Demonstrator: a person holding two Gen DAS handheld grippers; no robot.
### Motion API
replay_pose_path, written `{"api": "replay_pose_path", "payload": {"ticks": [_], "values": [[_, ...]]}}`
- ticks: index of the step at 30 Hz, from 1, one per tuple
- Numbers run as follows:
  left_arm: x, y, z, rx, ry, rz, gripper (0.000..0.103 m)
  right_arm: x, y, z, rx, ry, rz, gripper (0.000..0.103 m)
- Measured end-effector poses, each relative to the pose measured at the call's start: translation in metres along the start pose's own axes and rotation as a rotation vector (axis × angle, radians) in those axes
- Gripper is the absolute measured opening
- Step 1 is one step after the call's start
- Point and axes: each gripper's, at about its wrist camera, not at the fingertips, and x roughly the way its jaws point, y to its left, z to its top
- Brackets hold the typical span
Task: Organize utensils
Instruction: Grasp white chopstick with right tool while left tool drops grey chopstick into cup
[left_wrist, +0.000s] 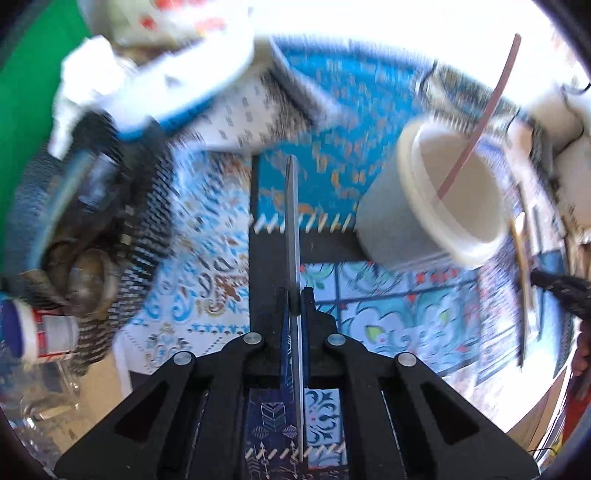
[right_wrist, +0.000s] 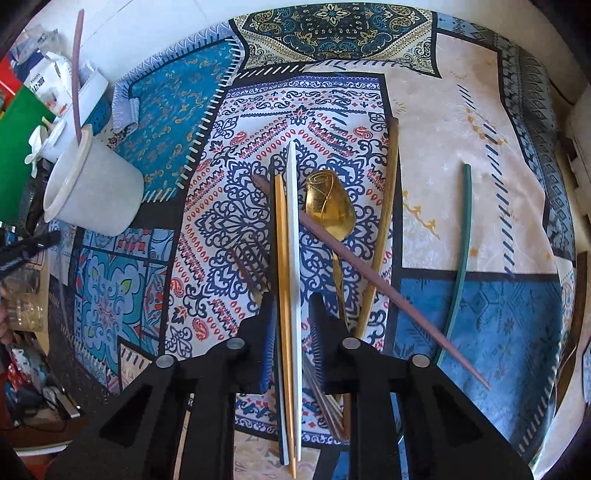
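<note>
Grey chopstick clamped edge-on in left hand-held gripper, above the patterned cloth, near white cup. Tan and white chopsticks between right hand-held gripper's narrowed jaws; contact unclear.

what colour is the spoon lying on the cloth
Gold. The spoon shows best in the right wrist view, bowl shiny, crossed by a mauve chopstick.
</note>
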Motion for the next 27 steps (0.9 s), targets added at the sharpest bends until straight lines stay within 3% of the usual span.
{"api": "replay_pose_path", "payload": {"ticks": [7, 17, 22, 27], "values": [[-0.091, -0.008, 0.001, -0.023, -0.216, -0.008, 0.004, 0.008, -0.007, 0.011, 0.003, 0.037, 0.007, 0.013], [-0.162, -0.041, 0.029, 0.033, -0.442, -0.035, 0.004, 0.023, -0.004, 0.022, -0.037, 0.065, -0.010, 0.007], [-0.160, -0.056, 0.046, 0.050, -0.472, -0.047, 0.004, 0.026, -0.001, 0.019, -0.021, 0.046, -0.004, 0.006], [-0.123, -0.071, 0.057, 0.088, -0.402, -0.021, 0.004, 0.016, -0.007, 0.012, 0.004, 0.015, 0.008, 0.006]]}}
